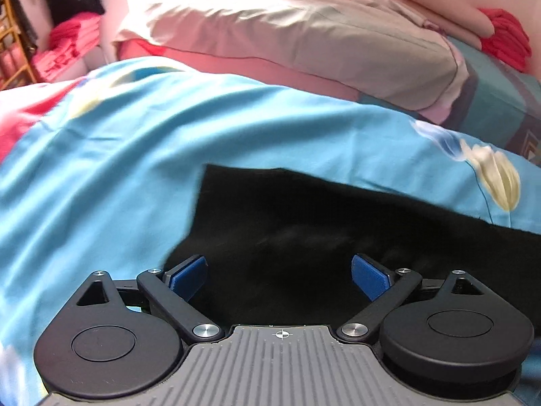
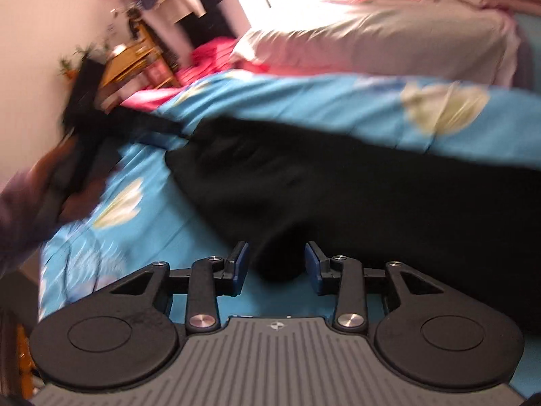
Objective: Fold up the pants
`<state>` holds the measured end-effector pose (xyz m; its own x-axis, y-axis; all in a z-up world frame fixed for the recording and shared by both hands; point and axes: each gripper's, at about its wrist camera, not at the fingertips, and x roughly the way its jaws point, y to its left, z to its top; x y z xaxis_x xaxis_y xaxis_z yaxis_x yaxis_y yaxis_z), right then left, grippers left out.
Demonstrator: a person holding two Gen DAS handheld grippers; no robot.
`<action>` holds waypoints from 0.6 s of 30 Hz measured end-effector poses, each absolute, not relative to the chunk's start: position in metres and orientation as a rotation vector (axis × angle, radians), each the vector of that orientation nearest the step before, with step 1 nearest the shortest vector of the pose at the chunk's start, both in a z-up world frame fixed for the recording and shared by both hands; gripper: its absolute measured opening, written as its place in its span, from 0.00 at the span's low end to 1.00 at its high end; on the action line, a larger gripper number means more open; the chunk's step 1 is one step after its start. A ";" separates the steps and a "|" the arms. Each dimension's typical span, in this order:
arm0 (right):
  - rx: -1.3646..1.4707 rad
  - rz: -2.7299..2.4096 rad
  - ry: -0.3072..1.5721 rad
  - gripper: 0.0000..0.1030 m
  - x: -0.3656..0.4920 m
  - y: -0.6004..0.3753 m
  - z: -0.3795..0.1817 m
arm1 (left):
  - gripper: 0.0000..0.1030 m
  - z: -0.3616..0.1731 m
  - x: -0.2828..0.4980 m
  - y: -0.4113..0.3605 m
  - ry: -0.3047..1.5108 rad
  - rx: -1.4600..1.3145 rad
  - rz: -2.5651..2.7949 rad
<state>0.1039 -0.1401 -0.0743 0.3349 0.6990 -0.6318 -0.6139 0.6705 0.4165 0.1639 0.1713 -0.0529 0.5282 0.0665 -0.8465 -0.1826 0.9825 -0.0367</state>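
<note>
Black pants (image 1: 304, 230) lie on a blue flowered bedspread (image 1: 118, 169); one straight edge and a corner show in the left wrist view. My left gripper (image 1: 279, 275) hovers over the dark cloth, open wide, with nothing between its blue pads (image 1: 189, 277). In the blurred right wrist view the pants (image 2: 355, 186) stretch across the bed from the left to the right edge. My right gripper (image 2: 276, 264) is open at their near edge. A bulge of black fabric sits between its fingers, with a small gap on each side.
A grey pillow (image 1: 304, 40) lies behind the bedspread, with folded pink and red clothes (image 1: 500, 34) at the back right. A wooden shelf (image 2: 135, 61) with hanging clothes stands by the wall. A blurred hand and sleeve (image 2: 50, 182) holding the other gripper are at the left.
</note>
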 end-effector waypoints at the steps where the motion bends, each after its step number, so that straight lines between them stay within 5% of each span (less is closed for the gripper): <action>1: 0.106 0.855 0.887 0.41 0.105 -0.135 -0.081 | 1.00 -0.060 0.171 0.168 1.018 -0.133 0.140; 7: 0.352 0.826 0.812 0.40 0.133 -0.137 -0.096 | 1.00 -0.089 0.174 0.142 1.014 -0.022 0.186; 11: 0.409 1.092 1.009 0.45 0.132 -0.123 -0.113 | 1.00 -0.089 0.173 0.146 1.021 -0.037 0.178; 13: 0.344 1.043 0.936 0.38 0.134 -0.129 -0.108 | 1.00 -0.089 0.174 0.147 1.024 -0.032 0.177; 16: 0.664 0.869 0.944 0.27 0.162 -0.158 -0.121 | 1.00 -0.091 0.176 0.148 1.015 -0.032 0.180; 18: 0.575 0.938 0.988 0.36 0.158 -0.144 -0.119 | 1.00 -0.090 0.173 0.147 1.008 -0.028 0.182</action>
